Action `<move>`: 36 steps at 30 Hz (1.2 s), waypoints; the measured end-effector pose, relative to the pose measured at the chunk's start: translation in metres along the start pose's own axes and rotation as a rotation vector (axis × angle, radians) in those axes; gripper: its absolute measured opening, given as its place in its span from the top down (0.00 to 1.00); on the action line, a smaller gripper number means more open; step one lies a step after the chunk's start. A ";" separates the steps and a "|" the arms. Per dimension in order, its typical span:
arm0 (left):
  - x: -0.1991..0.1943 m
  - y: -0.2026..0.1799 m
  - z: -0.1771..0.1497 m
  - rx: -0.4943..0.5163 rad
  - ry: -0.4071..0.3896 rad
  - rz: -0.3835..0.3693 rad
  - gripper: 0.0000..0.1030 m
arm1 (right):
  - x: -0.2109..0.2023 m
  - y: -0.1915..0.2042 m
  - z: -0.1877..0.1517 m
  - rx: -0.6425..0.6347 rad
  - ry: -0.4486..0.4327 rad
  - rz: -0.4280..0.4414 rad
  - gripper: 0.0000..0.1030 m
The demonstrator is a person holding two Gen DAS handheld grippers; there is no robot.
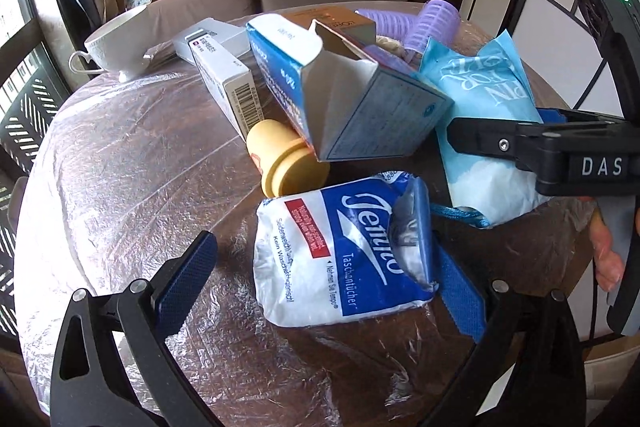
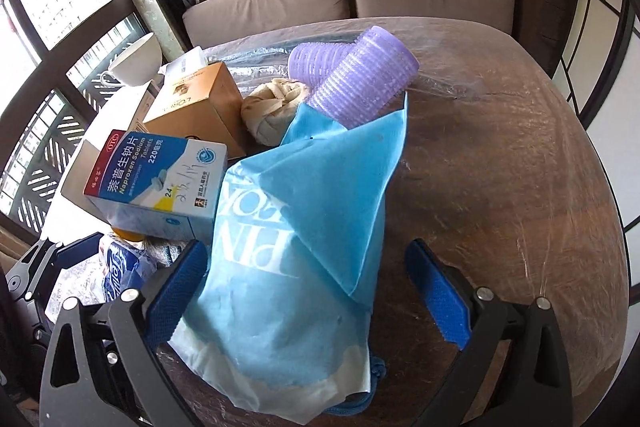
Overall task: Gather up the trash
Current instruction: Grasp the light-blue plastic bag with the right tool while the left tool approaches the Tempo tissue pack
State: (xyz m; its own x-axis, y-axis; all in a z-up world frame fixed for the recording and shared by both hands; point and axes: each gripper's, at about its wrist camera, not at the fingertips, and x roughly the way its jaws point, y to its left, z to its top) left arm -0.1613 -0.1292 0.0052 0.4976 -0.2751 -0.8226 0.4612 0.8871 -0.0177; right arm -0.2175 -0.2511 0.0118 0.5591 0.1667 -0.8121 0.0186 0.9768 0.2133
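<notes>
My left gripper (image 1: 320,287) hangs low with its jaws spread wide, the blue pads (image 1: 182,283) well apart; my right gripper (image 2: 320,303) likewise gapes, both pads (image 2: 438,297) clear of each other; seen from my left wrist, the right one reaches in from the side; a bare hand (image 1: 608,255) grips its handle.

Table (image 2: 500,155): dark wood under clear plastic film, crinkled and glossy. Ahead of the left gripper (image 1: 320,283), between its blue fingers (image 1: 182,287) with knurled, matt pads: tissue pack (image 1: 340,255), shiny wrinkled plastic wrap, torn. Beyond it, a matt yellow plastic cap (image 1: 280,163) and a blue carton (image 1: 348,95) of smooth printed cardboard. Between the right gripper's (image 2: 316,291) fingers: light blue bag (image 2: 296,267), soft matt cloth-like sheet. Farther ahead, ribbed translucent purple plastic rollers (image 2: 360,79). Teacup (image 1: 116,43), far left: glossy white ceramic.
</notes>
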 end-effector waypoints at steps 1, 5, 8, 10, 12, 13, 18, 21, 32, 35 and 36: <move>0.001 0.001 0.000 -0.004 -0.004 0.000 0.01 | -0.001 -0.001 -0.002 0.002 -0.004 0.005 0.14; 0.000 0.004 0.000 -0.011 -0.014 -0.005 0.07 | -0.009 -0.006 -0.005 -0.002 -0.018 0.017 0.26; -0.002 0.004 0.001 -0.003 -0.014 -0.020 0.15 | -0.017 -0.012 -0.005 0.004 -0.036 0.034 0.33; -0.003 0.004 0.001 -0.002 -0.012 -0.030 0.17 | -0.022 -0.017 -0.006 0.018 -0.045 0.045 0.35; -0.006 0.004 0.000 -0.008 -0.019 -0.034 0.17 | -0.028 -0.022 -0.006 0.033 -0.054 0.058 0.36; -0.008 0.005 0.000 -0.013 -0.020 -0.037 0.17 | -0.030 -0.024 -0.005 0.037 -0.058 0.061 0.37; -0.012 0.008 -0.002 -0.050 -0.016 -0.056 0.27 | -0.036 -0.032 -0.010 0.042 -0.063 0.084 0.40; -0.013 0.010 -0.004 -0.061 -0.015 -0.055 0.27 | -0.034 -0.031 -0.012 0.033 -0.057 0.069 0.37; -0.016 0.007 -0.009 -0.071 -0.013 -0.031 0.27 | -0.010 -0.015 -0.015 -0.025 -0.041 -0.055 0.13; -0.018 0.008 -0.009 -0.076 -0.016 -0.024 0.27 | -0.009 -0.005 -0.020 -0.083 -0.056 -0.091 0.19; -0.019 0.008 -0.010 -0.079 -0.017 -0.023 0.27 | -0.009 -0.003 -0.020 -0.095 -0.060 -0.100 0.28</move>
State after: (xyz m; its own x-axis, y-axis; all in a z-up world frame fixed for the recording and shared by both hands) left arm -0.1738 -0.1129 0.0150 0.5007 -0.3012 -0.8115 0.4134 0.9069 -0.0815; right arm -0.2396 -0.2526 0.0080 0.6072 0.0623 -0.7921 0.0002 0.9969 0.0785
